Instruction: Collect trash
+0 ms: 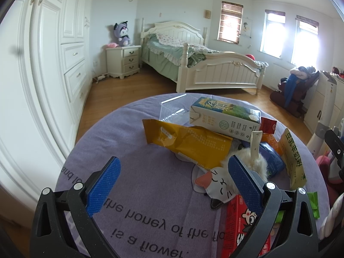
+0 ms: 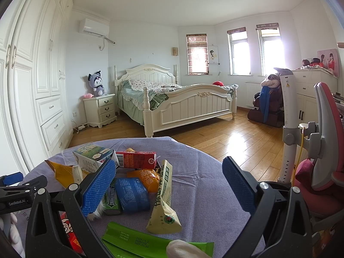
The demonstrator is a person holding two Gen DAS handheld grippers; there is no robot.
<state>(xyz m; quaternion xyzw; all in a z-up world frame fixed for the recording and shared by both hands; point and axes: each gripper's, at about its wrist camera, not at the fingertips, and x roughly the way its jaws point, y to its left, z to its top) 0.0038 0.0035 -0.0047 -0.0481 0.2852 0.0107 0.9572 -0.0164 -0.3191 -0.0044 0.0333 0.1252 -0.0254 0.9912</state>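
The trash — a milk carton (image 1: 223,118), yellow wrapper (image 1: 189,144) and green packet (image 2: 150,241) — lies heaped on the purple tabletop (image 1: 150,185), likely gathered for pickup; left tongs (image 1: 172,178) and right tongs (image 2: 169,185) hover spread, gripping nothing

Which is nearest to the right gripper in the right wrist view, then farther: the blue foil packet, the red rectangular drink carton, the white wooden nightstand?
From the right gripper, which is open:
1. Blue foil packet, just ahead on the purple cloth, by the left finger.
2. Red rectangular drink carton, farther back on the cloth, lying on its side.
3. White wooden nightstand, across the floor beside the bed.
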